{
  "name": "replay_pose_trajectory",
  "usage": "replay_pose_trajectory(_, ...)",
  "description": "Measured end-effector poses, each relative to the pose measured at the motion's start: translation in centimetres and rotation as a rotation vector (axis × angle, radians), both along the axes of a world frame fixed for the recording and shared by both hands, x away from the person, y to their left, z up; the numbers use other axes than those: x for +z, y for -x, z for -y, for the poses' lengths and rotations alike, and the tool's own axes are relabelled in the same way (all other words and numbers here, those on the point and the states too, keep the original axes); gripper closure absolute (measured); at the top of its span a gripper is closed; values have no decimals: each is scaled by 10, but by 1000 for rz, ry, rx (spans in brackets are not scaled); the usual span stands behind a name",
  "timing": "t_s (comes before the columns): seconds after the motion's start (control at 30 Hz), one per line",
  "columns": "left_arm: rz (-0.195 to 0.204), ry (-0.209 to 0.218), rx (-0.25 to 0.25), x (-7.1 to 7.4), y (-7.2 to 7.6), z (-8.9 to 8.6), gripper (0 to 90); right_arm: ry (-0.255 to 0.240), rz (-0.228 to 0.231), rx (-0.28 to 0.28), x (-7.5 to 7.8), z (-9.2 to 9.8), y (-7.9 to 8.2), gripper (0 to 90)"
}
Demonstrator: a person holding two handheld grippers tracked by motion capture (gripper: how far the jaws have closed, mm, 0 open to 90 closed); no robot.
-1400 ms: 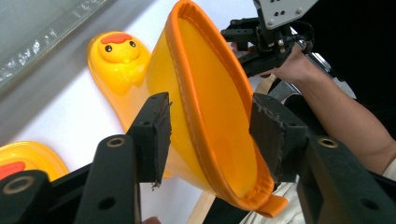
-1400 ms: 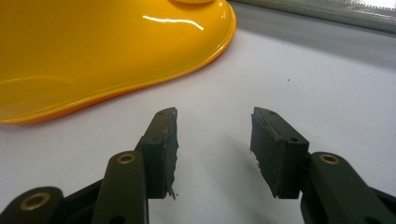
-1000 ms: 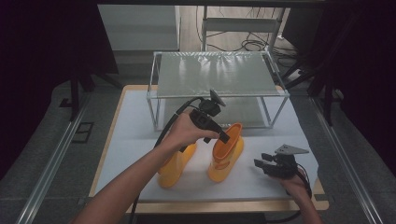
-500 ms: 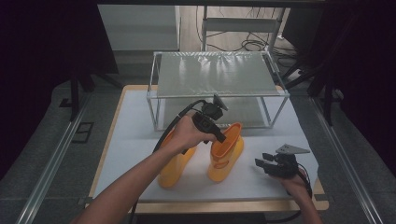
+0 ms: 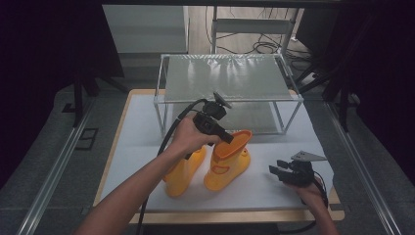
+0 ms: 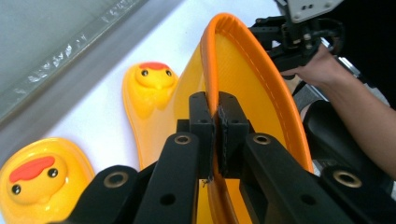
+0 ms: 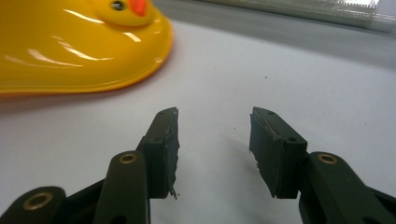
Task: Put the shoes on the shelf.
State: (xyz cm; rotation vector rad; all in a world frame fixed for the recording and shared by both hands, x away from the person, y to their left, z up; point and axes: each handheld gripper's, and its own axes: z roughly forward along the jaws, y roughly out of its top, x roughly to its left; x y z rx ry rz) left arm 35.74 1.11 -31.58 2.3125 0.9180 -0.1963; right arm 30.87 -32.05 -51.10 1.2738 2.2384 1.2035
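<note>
Boot (image 5: 229,164) rim sits pinched in the left tool (image 6: 217,126), just closed on it; lift straight, clear of its twin (image 5: 183,169), toward the rack (image 5: 227,78); right tool (image 7: 212,140) rests apart, empty.

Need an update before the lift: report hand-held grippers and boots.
Left hand-held gripper clamped on right boot rim. Right hand-held gripper open, empty. Other boot alongside.
</note>
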Motion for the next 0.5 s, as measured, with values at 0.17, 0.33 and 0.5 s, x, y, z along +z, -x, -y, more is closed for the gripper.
replay_pose_trajectory(0.17, 31, 14, 12, 5, 14, -20, 863, 0, 1, -1, 0, -1, 0, 523)
replay_pose_trajectory(0.33, 45, -12, 22, -2, 24, -40, 863, 5, 2, 0, 0, -1, 0, 523)
replay_pose_trajectory(0.5, 63, -12, 47, -11, 29, -60, 863, 5, -4, -1, -1, -2, -1, 523)
